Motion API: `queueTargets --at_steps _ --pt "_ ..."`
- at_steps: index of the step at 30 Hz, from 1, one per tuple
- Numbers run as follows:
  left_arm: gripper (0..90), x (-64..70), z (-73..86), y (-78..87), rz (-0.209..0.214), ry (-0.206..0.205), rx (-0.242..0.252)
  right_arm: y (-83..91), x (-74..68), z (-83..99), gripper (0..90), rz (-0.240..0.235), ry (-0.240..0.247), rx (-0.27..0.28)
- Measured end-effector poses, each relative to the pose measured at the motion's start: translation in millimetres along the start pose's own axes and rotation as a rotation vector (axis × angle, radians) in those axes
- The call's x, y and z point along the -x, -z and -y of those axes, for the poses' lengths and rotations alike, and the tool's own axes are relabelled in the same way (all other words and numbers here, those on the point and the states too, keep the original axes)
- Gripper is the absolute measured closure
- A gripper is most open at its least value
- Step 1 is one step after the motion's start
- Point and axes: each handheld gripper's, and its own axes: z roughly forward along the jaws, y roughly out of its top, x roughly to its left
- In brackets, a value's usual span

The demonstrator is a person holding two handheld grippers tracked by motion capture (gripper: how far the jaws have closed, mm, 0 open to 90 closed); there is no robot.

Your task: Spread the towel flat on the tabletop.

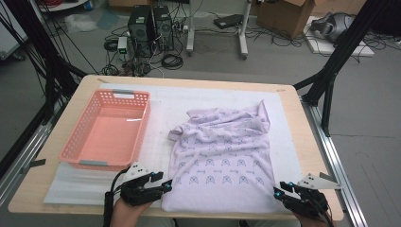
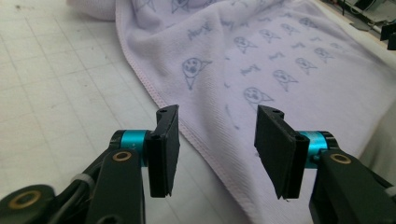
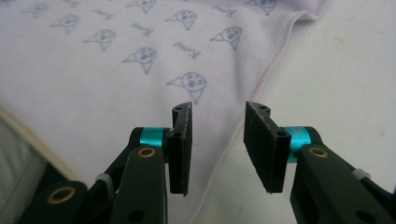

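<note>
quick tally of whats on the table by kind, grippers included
towel: 1, lilac with a printed pattern
basket: 1, pink plastic
white mat: 1
grippers: 2, left gripper and right gripper, both open
total: 5

The towel (image 1: 222, 151) lies on the mat (image 1: 161, 101), right of the basket (image 1: 75, 146); both grippers are at its near corners.

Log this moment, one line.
left gripper: open, at towel near-left edge | right gripper: open, at near-right edge | basket: empty | towel: unheld
</note>
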Motion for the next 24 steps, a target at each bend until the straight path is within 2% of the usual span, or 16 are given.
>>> queueTargets --at_steps 2,4,5,6,7,8,9,10,12,14,17,21,22,24 --pt "49.8 -0.7 2.2 -7.7 0.005 0.002 -0.029 -10.5 2.0 -2.5 59.8 0.016 0.003 -0.019" --pt "49.7 1.3 5.5 -14.0 0.006 -0.014 -0.058 -22.4 4.2 -2.6 59.9 0.026 0.006 -0.054" --pt "49.8 3.4 7.4 -15.7 0.002 -0.023 -0.057 -27.6 4.8 -1.5 60.5 0.023 0.009 -0.067" --pt "50.8 5.5 8.5 -16.1 -0.004 -0.036 -0.052 -27.8 4.3 -0.6 64.8 0.026 0.015 -0.055" --pt "54.0 7.9 9.5 -16.2 -0.013 -0.06 -0.053 -26.8 5.0 0.1 74.8 0.02 0.013 -0.053" --pt "64.8 9.7 10.1 -15.8 -0.013 -0.083 -0.067 -24.9 6.0 1.2 85.3 -0.004 0.013 -0.056" --pt "76.8 10.4 10.1 -14.9 -0.014 -0.101 -0.082 -23.3 5.5 2.9 86.9 -0.016 0.02 -0.055" --pt "85.6 10.0 9.0 -13.3 0.001 -0.094 -0.099 -21.6 4.3 4.5 87.3 -0.014 0.032 -0.054" --pt "86.6 10.7 9.3 -6.8 -0.007 -0.1 -0.107 -17.2 4.4 7.2 88.0 -0.031 0.031 -0.057" --pt "86.7 11.7 12.4 3.4 0.012 -0.078 -0.095 -10.0 4.6 11.4 88.1 -0.052 0.022 -0.053" --pt "86.6 16.7 18.8 20.5 0.054 -0.072 -0.088 5.0 2.1 20.2 88.2 -0.091 0.017 -0.032" --pt "84.1 24.5 29.2 26.8 0.091 -0.079 -0.095 20.4 -3.0 31.1 87.9 -0.119 -0.005 -0.028" --pt "80.0 25.4 29.0 25.9 0.085 -0.08 -0.087 21.2 -3.9 32.2 86.6 -0.114 -0.009 -0.027" --pt "70.3 22.8 24.5 22.7 0.064 -0.073 -0.052 21.1 -4.3 30.6 73.1 -0.092 -0.014 -0.024"
